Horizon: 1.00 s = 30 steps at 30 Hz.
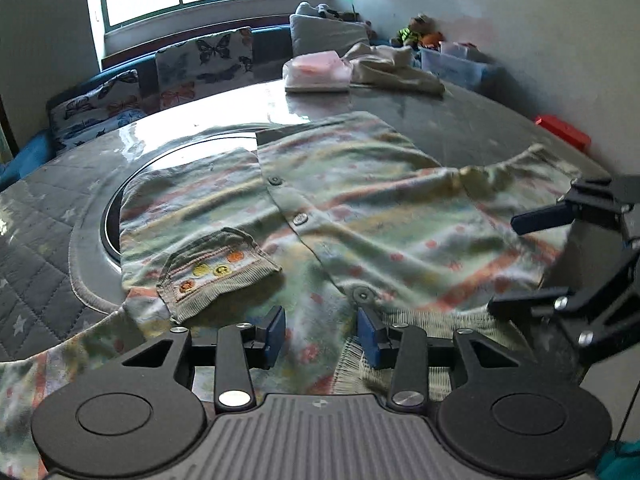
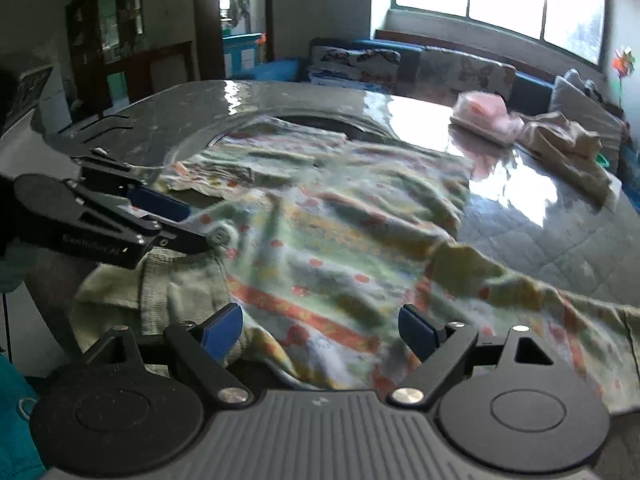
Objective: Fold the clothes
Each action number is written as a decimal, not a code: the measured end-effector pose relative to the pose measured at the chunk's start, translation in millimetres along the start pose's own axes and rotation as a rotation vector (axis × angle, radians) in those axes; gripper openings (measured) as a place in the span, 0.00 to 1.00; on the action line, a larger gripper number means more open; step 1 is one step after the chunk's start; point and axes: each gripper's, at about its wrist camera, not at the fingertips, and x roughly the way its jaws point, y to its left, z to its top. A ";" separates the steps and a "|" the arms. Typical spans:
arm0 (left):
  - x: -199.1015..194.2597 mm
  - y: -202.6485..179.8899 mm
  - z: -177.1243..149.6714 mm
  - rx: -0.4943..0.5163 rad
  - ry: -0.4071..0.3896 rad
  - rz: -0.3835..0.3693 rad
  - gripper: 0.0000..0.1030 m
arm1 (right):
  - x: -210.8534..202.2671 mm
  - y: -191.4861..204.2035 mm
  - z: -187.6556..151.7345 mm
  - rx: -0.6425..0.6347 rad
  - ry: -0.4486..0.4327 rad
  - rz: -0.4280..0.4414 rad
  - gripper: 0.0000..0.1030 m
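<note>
Hovering over the near edge of the bench (image 1: 460, 120), the left gripper (image 1: 322, 334) is seen partly open above the cardigan's (image 1: 360, 216) ribbed collar, with nothing pinched between its blue pads (image 1: 276, 332). The right gripper (image 2: 320, 332) is held wide open over the near right part of the garment, and nothing is gripped there either. The striped, buttoned cardigan is spread flat across the bench, one sleeve cuff (image 1: 218, 274) folded onto its chest and the other sleeve trailing toward the right edge. A bad fold is judged likely if only the top layer is caught, since the knit would then bunch. The hem is draped over the near edge, so the garment could be dragged off by a pull. Snagging on a button (image 1: 300, 219) is possible. A folded pile (image 1: 316, 72) at the far edge is well apart.
</note>
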 end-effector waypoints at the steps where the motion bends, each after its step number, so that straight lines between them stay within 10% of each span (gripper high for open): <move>1: -0.1 -0.8 -0.6 0.005 -0.001 0.002 0.42 | -0.3 -2.7 -1.2 0.010 0.004 0.002 0.84; 30: 18.3 -39.5 16.7 0.117 0.006 -0.066 0.50 | 18.1 -176.5 -12.8 0.294 -0.086 -0.298 0.85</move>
